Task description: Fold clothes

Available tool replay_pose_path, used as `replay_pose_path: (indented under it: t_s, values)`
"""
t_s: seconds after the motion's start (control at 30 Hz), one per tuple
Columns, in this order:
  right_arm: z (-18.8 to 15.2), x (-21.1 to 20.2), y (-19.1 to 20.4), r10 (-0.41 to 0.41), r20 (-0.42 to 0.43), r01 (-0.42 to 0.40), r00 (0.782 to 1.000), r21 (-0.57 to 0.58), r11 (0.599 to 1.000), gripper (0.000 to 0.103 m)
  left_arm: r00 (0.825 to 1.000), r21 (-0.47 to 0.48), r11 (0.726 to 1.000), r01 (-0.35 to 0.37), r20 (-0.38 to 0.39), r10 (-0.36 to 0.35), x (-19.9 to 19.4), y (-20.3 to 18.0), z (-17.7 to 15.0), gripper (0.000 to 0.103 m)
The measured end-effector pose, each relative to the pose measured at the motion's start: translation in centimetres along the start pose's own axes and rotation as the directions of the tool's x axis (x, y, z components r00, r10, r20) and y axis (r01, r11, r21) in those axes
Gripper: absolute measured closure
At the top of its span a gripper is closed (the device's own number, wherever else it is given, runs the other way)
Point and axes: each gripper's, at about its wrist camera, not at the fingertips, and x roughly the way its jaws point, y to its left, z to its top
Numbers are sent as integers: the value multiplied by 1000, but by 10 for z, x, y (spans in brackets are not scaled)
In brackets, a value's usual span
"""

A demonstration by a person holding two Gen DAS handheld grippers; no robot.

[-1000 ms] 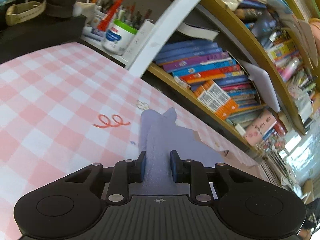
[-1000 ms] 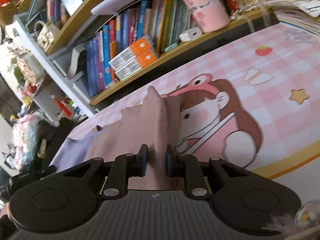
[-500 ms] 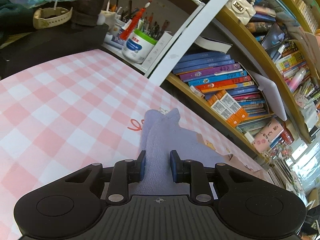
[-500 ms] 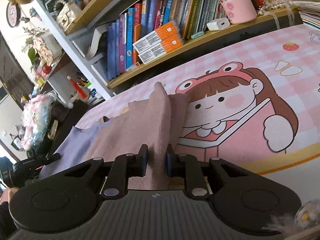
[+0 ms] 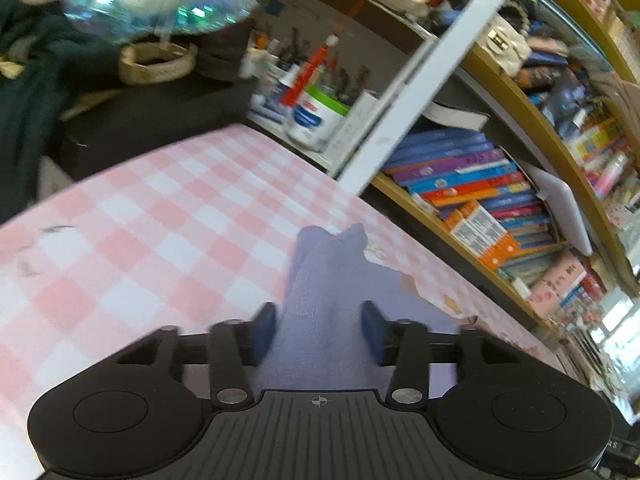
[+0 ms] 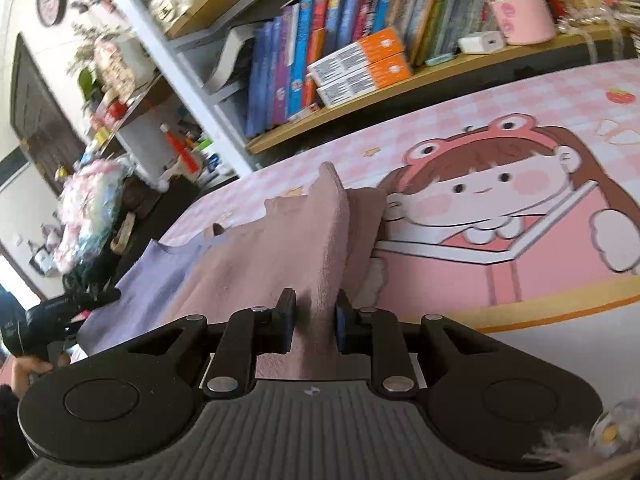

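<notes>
Left wrist view, garment: the lavender cloth (image 5: 320, 320) runs from between the tongs toward 12 o'clock, its corner peaked on the pink-checked surface (image 5: 160, 232). This reads as a fold edge just carried over and set down.
Left tongs (image 5: 319, 328): jaws opening, pads standing clear of the cloth that lies between them; I judge this a release, to let the corner settle flat.
Right wrist view, garment: a pink towelling layer (image 6: 316, 248) rises as a ridge toward 12 o'clock, lavender showing at 9 o'clock.
Right tongs (image 6: 314, 318): clenched on that pink ridge, opening slightly; holding it likely keeps the fold line taut.
Surface print: a cartoon girl (image 6: 492, 200) at 2 o'clock, clear of the cloth.
Beyond: a bookshelf (image 6: 360, 48) at 12 o'clock.
</notes>
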Motion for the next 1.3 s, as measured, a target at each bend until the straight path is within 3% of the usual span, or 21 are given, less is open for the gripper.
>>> replay_pose_path:
  t_s: [0.07, 0.13, 0.27, 0.33, 0.47, 0.53, 0.63, 0.7, 0.77, 1.03, 1.13, 1.3]
  values:
    - [-2, 2, 6, 5, -7, -5, 1000, -24, 1000, 81, 999, 1, 999, -37, 21, 36, -15, 2, 1, 51]
    - [-3, 2, 9, -10, -9, 9, 1000, -52, 999, 65, 997, 10, 997, -70, 43, 70, -33, 1, 3, 51]
    - [2, -6, 14, -18, 17, 20, 1000, -132, 991, 62, 989, 32, 991, -130, 80, 127, -78, -7, 9, 46]
    - [8, -12, 18, -23, 38, 31, 999, -211, 977, 54, 986, 14, 989, -145, 83, 143, -98, -11, 8, 43]
    - [21, -19, 35, -54, 54, 73, 997, -484, 872, 44, 993, -83, 990, -112, 31, 115, -115, -14, -6, 43]
    - [22, -17, 42, -25, 36, 41, 999, -587, 809, 43, 994, -157, 982, -106, 7, 108, -110, -13, -18, 43]
    - [20, -8, 45, 30, -21, -37, 999, -654, 756, 43, 995, -303, 948, -97, -18, 96, -99, -8, -32, 45]
    - [19, -2, 45, 33, -48, -57, 998, -674, 736, 43, 997, -396, 915, -83, -24, 80, -91, -4, -37, 45]
    - [19, 2, 40, 46, -72, -83, 996, -676, 732, 43, 996, -431, 898, -86, -30, 81, -82, -4, -39, 45]
    - [18, -2, 19, 148, -145, -207, 978, -669, 714, 43, 996, -445, 890, -93, -42, 84, -58, -8, -40, 46]
    - [24, -7, 12, 225, -144, -265, 964, -630, 730, 43, 996, -483, 871, -91, -29, 89, -59, -6, -41, 46]
    - [30, -25, 12, 279, -76, -261, 957, -643, 720, 43, 993, -436, 893, -108, -6, 117, -57, -15, -44, 41]
